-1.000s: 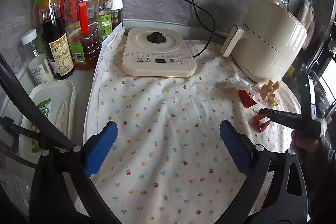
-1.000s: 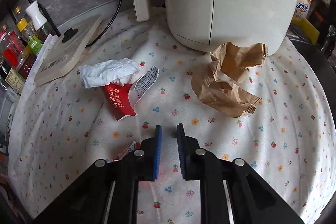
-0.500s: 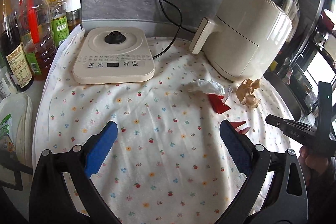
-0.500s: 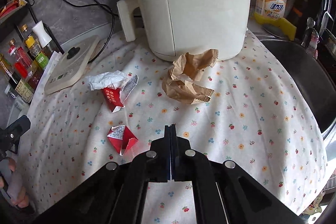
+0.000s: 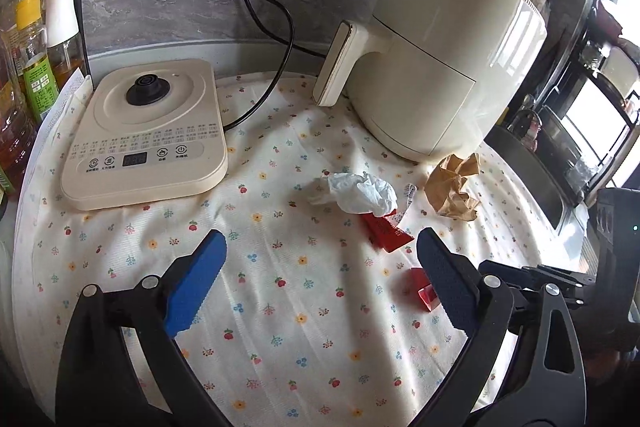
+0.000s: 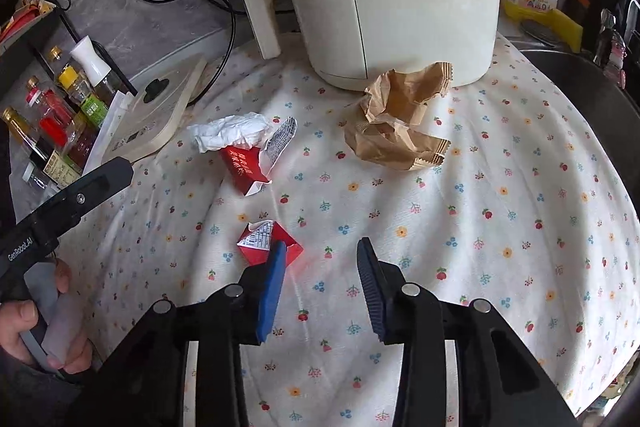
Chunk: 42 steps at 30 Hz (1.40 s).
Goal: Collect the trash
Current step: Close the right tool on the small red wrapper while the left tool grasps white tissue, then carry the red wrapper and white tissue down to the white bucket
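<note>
Floral cloth [image 6: 500, 227], right tongs [image 6: 322, 283] tilted down, opening, empty

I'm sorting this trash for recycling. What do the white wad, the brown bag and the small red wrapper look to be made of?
White wad: looks like tissue or soft paper, matte, finely crumpled.
Brown bag: probably kraft paper, matte, with stiff creases and crimped serrated ends; a lining can't be ruled out.
Small red wrapper: seems glossy printed film or coated paper, folded sharply with a printed label panel; which one is unclear.
</note>
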Motion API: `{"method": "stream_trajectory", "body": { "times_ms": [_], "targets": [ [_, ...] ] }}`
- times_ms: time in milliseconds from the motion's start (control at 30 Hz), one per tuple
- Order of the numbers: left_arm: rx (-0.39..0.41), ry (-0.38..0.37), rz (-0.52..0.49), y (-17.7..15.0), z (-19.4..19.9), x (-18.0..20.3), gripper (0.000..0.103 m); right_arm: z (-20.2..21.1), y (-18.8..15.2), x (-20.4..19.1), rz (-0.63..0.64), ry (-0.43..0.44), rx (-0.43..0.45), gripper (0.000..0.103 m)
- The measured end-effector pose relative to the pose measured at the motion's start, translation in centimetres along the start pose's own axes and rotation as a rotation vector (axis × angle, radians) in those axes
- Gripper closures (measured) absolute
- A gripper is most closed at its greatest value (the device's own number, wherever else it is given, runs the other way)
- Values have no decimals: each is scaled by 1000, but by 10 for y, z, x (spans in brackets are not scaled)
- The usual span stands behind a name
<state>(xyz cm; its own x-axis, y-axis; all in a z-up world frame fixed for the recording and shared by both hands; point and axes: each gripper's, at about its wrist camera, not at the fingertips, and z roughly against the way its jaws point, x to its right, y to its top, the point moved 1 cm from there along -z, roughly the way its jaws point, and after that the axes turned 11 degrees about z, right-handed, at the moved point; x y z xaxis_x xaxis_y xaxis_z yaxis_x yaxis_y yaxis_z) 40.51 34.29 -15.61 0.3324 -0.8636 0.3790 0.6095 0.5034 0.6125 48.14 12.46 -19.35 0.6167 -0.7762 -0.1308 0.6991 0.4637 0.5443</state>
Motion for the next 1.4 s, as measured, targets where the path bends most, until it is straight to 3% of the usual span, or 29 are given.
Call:
{"method": "stream_trajectory", "body": {
  "times_ms": [100, 233, 433, 533, 600, 667, 1133, 1400],
  "targets": [
    [-15, -15, -14, 6, -8, 3, 12, -15, -3, -8, -6, 31, -40, 93],
    [-28, -34, -44, 15, -24, 14, 13, -10, -3, -10, 1, 24, -14, 102],
    [-72, -58, -40, 25, -57, 22, 26, 11, -6, 12, -22, -41, 4, 102],
    [-112, -57, -22, 24, -73, 20, 48, 21, -12, 25, -50, -60, 10, 102],
    [-144, -65, -5, 23, -79, 18, 89, 24, -15, 29, -61, -68, 7, 102],
    [-134, -62, 3, 23, -77, 17, 100, 27, -18, 31, -65, -75, 6, 102],
    [-8, -56, 67, 17, -12, -8, 100, 46, -16, 24, -27, -55, 40, 101],
    [21, -55, 68, -7, 24, 9, 100, 69, -36, 30, -23, -41, 56, 101]
  ]
}}
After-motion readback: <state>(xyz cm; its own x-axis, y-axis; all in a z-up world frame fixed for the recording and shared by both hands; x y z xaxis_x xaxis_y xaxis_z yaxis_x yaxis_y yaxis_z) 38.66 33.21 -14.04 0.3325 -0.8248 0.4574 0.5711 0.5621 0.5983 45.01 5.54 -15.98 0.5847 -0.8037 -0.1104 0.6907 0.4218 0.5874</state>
